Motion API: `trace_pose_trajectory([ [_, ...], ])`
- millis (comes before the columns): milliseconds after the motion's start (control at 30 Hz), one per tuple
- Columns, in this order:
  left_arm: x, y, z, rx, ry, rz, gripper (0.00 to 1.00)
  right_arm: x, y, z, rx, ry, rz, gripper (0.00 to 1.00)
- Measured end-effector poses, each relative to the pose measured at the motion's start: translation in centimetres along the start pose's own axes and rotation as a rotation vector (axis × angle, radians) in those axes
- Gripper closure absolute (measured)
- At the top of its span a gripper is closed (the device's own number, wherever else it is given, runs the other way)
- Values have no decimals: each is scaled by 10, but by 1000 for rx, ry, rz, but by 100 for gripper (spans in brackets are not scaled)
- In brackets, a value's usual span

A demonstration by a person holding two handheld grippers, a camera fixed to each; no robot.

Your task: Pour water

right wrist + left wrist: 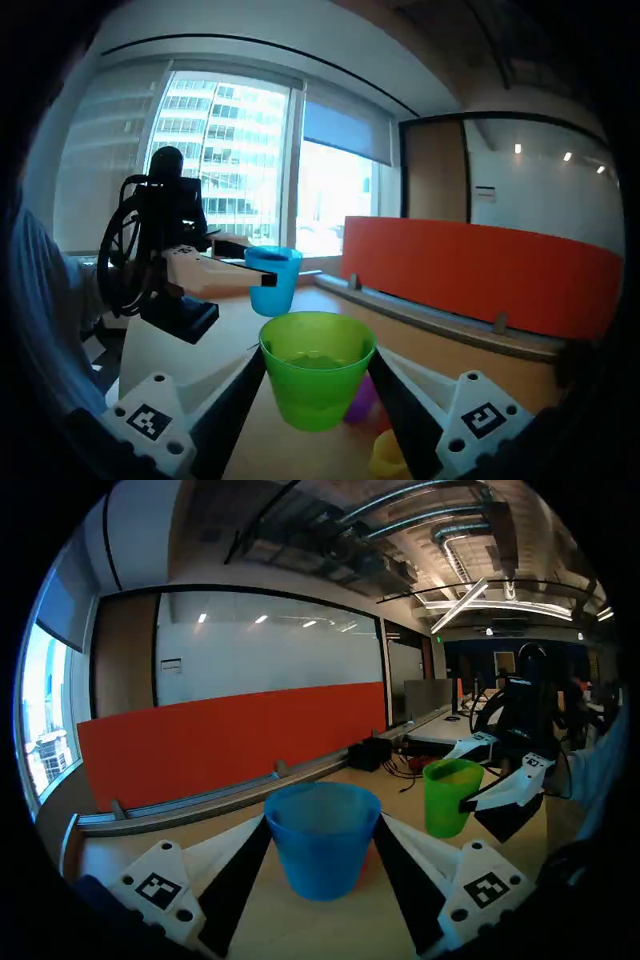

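Observation:
A blue plastic cup (322,852) stands upright between the fingers of my left gripper (322,824), which is shut on it. To its right a green cup (450,796) is held upright by my right gripper (458,780), a little lower than the blue rim. In the right gripper view the green cup (318,372) sits between the fingers of my right gripper (318,356), and a level of liquid shows low inside it. Beyond it my left gripper (264,264) holds the blue cup (272,282) above the table.
A wooden table (352,928) lies below, with an orange partition (232,736) and a metal rail (208,796) along its far edge. A black box with cables (372,754) sits on it. Small purple (362,398) and yellow (386,456) cups lie under the green cup. A sleeve (40,320) is at left.

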State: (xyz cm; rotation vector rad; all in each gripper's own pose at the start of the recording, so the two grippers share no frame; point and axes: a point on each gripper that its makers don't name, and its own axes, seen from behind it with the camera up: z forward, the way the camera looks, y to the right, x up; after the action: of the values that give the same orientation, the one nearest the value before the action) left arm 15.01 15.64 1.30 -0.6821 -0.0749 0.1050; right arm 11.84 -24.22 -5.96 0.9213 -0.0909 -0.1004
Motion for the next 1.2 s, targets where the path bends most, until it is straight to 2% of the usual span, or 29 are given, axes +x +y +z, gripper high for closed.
trace_pose_trajectory([
  [667,-49,17,2,-36,-81,-16,13,-18,6,-10,29,-74,-5,11],
  [1200,-87,22,7,-68,-165,-25,13,-45,7,-10,81,-177,-16,11],
])
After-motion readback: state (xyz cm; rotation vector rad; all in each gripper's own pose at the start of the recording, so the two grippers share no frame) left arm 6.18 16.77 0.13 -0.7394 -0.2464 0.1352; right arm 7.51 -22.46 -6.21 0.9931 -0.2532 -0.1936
